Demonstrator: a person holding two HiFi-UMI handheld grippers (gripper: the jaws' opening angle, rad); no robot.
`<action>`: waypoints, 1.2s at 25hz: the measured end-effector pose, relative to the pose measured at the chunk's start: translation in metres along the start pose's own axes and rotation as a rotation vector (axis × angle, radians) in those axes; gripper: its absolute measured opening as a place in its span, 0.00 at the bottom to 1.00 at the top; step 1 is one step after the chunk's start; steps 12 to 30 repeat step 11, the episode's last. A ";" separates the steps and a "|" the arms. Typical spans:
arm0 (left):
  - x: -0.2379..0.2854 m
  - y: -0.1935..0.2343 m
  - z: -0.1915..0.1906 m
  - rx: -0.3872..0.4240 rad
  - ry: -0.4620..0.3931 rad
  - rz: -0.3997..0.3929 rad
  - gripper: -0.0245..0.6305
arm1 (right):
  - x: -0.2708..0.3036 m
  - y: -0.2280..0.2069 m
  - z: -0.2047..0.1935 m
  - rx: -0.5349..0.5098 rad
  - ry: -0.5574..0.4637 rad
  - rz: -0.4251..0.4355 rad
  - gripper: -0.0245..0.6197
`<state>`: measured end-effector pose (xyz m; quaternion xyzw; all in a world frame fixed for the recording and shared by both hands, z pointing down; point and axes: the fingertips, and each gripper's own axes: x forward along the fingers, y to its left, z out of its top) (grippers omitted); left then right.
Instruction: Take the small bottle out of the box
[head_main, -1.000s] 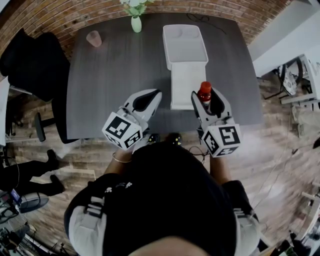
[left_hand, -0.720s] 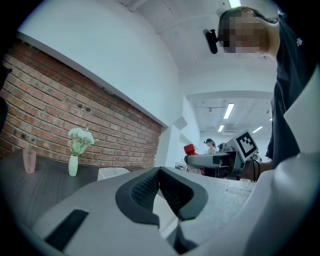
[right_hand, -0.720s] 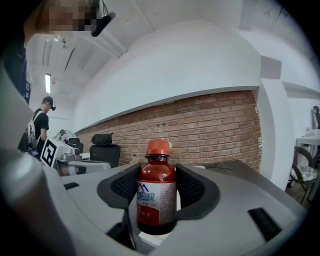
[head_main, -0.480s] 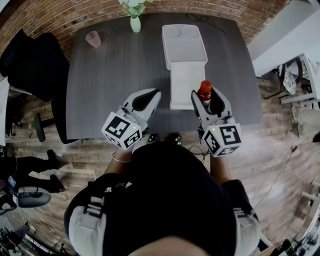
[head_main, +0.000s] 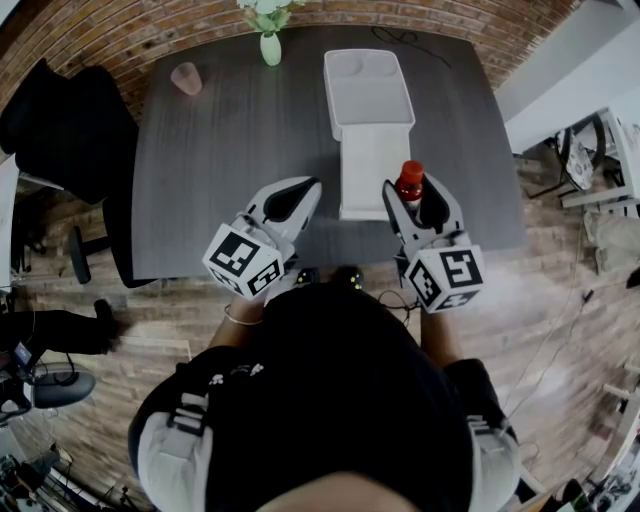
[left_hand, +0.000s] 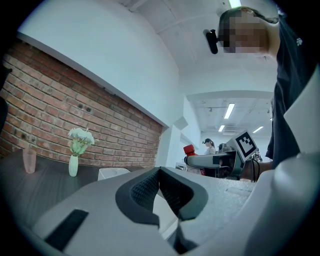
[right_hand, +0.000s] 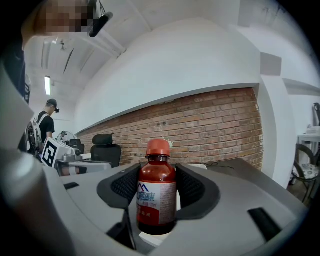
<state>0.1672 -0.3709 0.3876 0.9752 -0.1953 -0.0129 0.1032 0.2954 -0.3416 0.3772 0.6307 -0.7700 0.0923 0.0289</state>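
My right claw (right_hand: 157, 181) clamps the small brown bottle with red cap (right_hand: 156, 200), axis upright, just right of the near end of the open white box (head_main: 370, 100), above the dark bench (head_main: 230, 150). My left claw (left_hand: 160, 175) is closed and empty.

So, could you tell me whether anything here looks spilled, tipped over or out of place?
Nothing stands out. The small red-capped bottle sits upright in the right gripper, the open white box lies straight on the dark table, and the pale green flower vase and pink cup stand upright; no spill shows.
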 end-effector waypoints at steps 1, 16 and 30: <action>0.000 0.000 0.000 0.000 0.000 0.001 0.04 | 0.000 -0.001 -0.001 0.002 0.001 0.000 0.38; -0.001 0.004 -0.001 0.001 0.003 0.004 0.04 | 0.004 -0.001 -0.002 0.012 0.003 0.002 0.38; -0.001 0.004 -0.001 0.001 0.003 0.004 0.04 | 0.004 -0.001 -0.002 0.012 0.003 0.002 0.38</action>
